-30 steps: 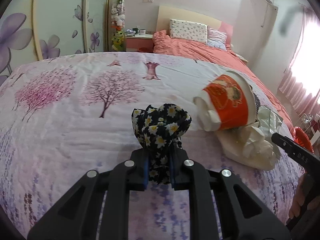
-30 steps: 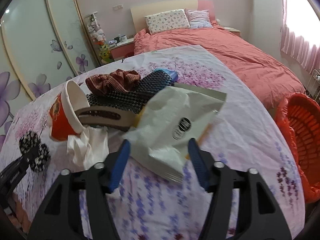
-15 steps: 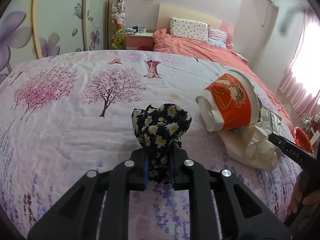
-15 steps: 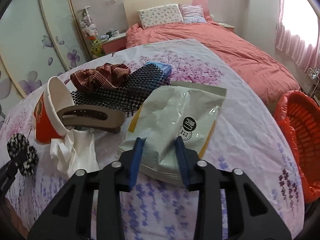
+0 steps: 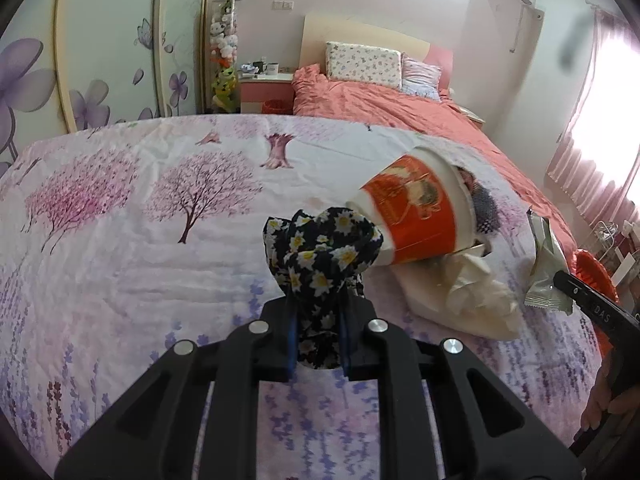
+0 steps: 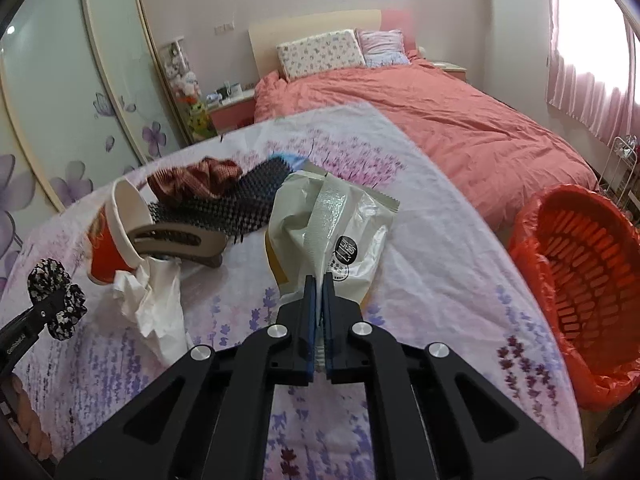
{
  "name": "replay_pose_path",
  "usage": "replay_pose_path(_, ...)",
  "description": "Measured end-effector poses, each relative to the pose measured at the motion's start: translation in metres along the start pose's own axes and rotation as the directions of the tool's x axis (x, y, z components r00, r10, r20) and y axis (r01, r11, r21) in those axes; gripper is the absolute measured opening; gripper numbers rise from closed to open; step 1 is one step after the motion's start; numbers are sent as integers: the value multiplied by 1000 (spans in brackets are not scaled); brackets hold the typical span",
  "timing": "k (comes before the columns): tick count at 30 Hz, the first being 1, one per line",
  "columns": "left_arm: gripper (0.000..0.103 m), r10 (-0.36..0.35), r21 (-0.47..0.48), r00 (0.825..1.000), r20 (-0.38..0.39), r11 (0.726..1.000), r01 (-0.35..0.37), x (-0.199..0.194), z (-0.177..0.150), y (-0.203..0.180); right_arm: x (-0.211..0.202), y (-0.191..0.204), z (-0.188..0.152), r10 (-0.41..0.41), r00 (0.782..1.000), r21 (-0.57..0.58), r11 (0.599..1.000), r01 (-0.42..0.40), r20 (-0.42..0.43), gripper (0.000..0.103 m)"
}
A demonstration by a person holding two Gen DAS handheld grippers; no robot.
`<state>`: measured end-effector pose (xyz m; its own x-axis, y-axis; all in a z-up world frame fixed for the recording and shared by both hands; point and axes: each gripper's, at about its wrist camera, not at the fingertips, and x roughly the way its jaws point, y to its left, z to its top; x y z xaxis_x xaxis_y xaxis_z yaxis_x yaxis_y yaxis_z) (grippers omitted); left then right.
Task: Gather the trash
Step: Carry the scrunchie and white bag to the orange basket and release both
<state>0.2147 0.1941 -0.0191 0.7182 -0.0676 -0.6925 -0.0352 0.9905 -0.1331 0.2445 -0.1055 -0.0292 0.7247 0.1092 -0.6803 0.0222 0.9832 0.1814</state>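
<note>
Can't read the print on the snack wrapper [image 6: 340,236], too small and creased, and its bottom edge disappears between the right gripper [image 6: 317,320] fingers. The paper cup [image 5: 416,216] blocks most of the hairbrush [image 5: 486,210] in the left view. The orange bin [image 6: 580,264] runs off the right edge. The lower part of the daisy scrunchie [image 5: 320,252] is buried in the left gripper [image 5: 318,344].

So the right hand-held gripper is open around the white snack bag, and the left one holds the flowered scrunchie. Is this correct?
Not quite. In the right wrist view the right hand-held gripper is shut on the white snack bag, pinching its edge. The left hand-held gripper does hold the flowered scrunchie.
</note>
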Motion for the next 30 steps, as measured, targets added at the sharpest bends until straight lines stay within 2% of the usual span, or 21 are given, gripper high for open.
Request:
replay_pose_path(19, 16, -107, 98, 993, 58, 990, 101, -44, 9, -72, -60, -29, 6, 11, 989, 19, 1000, -14, 146, 4)
replay_pose_path(30, 16, -236, 184, 970, 57, 958, 222, -56, 9, -145, -92, -68, 2, -33, 974, 67, 998, 18, 223, 4)
